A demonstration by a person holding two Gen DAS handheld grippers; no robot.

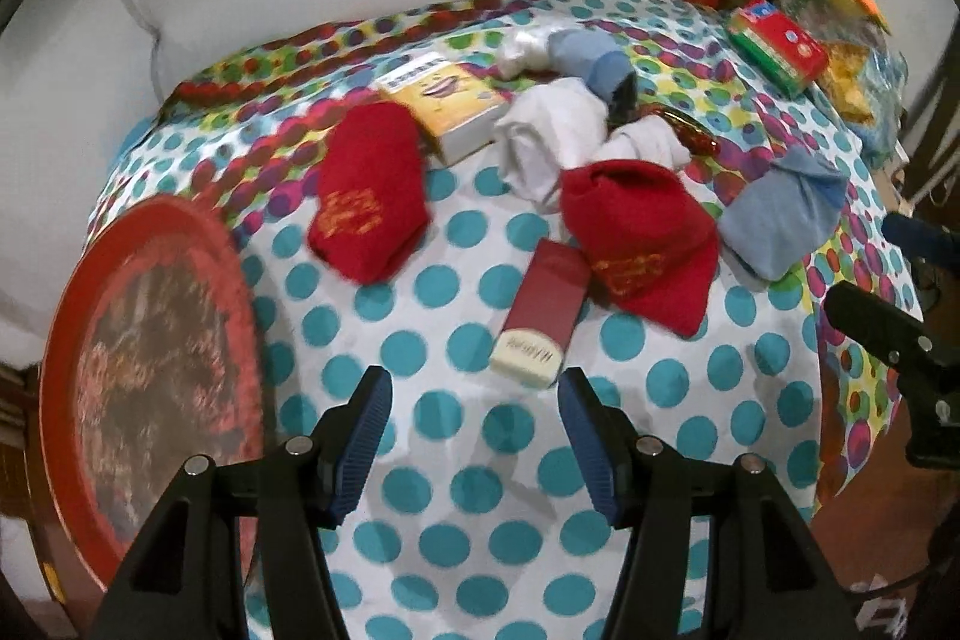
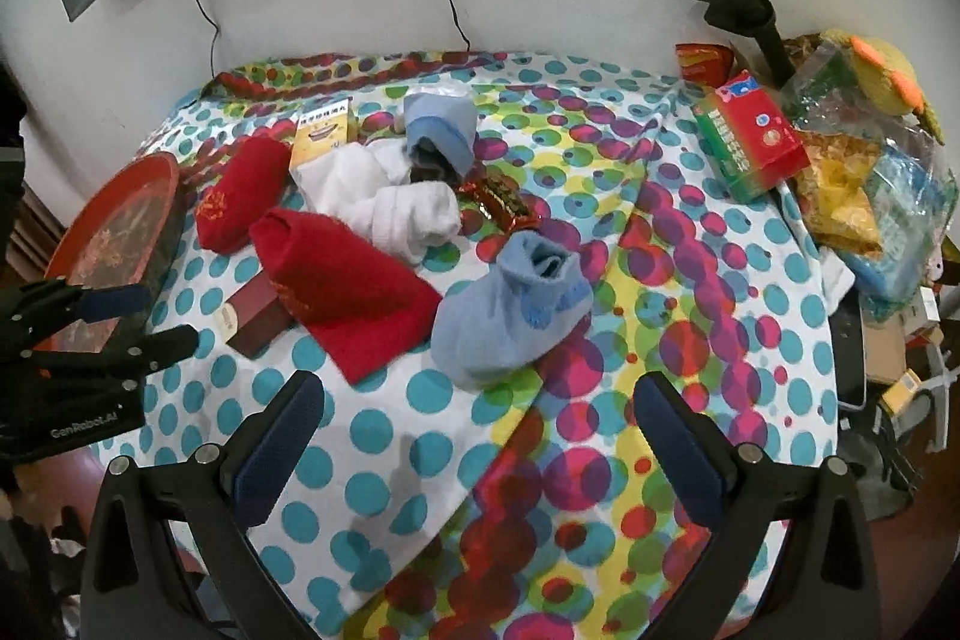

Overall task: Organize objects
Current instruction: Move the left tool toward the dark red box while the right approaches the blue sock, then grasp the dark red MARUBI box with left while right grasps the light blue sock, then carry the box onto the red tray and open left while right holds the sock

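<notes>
The left gripper (image 1: 474, 400) has a black frame of angular, triangular arms, each tipped with a ribbed dark-blue pad (image 1: 366, 430). Round silver screws (image 1: 296, 445) sit at the arm joints behind the pads. The right gripper (image 2: 479, 427) is built alike: black arms, blue pads (image 2: 282, 451), silver screw heads. Seen from the right wrist, the left gripper's black body carries white "GenRobot.AI" lettering (image 2: 81, 427).

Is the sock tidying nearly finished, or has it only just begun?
Only just begun. Nothing looks sorted: the red tray holds no items, and red socks, white socks and blue socks lie mixed together. Left gripper and right gripper are open, holding nothing. All sorting remains.
</notes>
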